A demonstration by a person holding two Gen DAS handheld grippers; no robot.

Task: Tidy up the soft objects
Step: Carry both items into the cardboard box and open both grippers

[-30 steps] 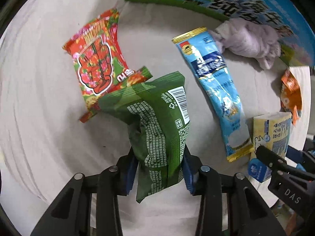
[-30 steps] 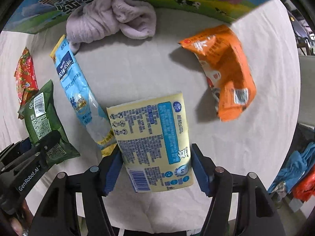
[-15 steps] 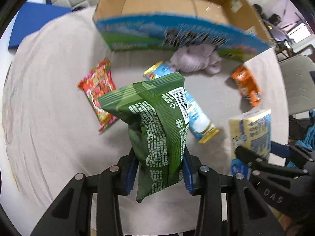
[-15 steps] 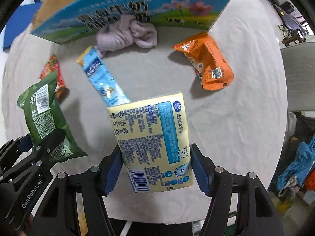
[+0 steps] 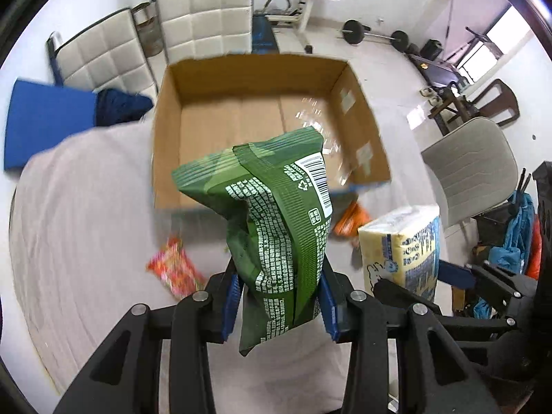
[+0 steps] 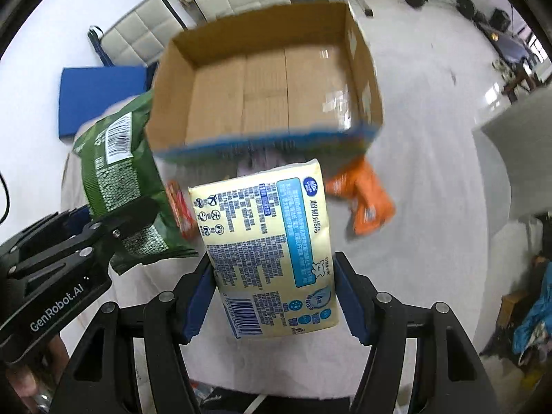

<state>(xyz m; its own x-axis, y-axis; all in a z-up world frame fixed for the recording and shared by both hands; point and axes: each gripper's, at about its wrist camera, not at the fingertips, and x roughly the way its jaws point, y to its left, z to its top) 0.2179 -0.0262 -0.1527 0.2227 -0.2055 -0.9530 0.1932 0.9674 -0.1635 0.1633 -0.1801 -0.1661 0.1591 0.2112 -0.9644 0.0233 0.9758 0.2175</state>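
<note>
My left gripper (image 5: 279, 302) is shut on a green snack bag (image 5: 276, 227) and holds it high above the table. My right gripper (image 6: 272, 298) is shut on a pale yellow tissue pack (image 6: 269, 252), also raised. Each held item shows in the other view: the tissue pack (image 5: 403, 245) at the right, the green bag (image 6: 117, 179) at the left. An open cardboard box (image 5: 262, 117) with an empty brown floor (image 6: 272, 93) stands ahead of both grippers. An orange bag (image 6: 362, 200) and a red bag (image 5: 172, 269) lie on the cloth before the box.
The table wears a light grey cloth (image 5: 76, 241). White padded chairs (image 5: 203, 17) stand behind the box, a grey chair (image 5: 472, 169) at the right. A blue mat (image 6: 100, 96) lies at the left. Gym weights (image 5: 372, 31) sit on the far floor.
Both grippers have risen well above the table with their items. The box's open top and floor have come into view. The blue packet and the lilac cloth are hidden now.
</note>
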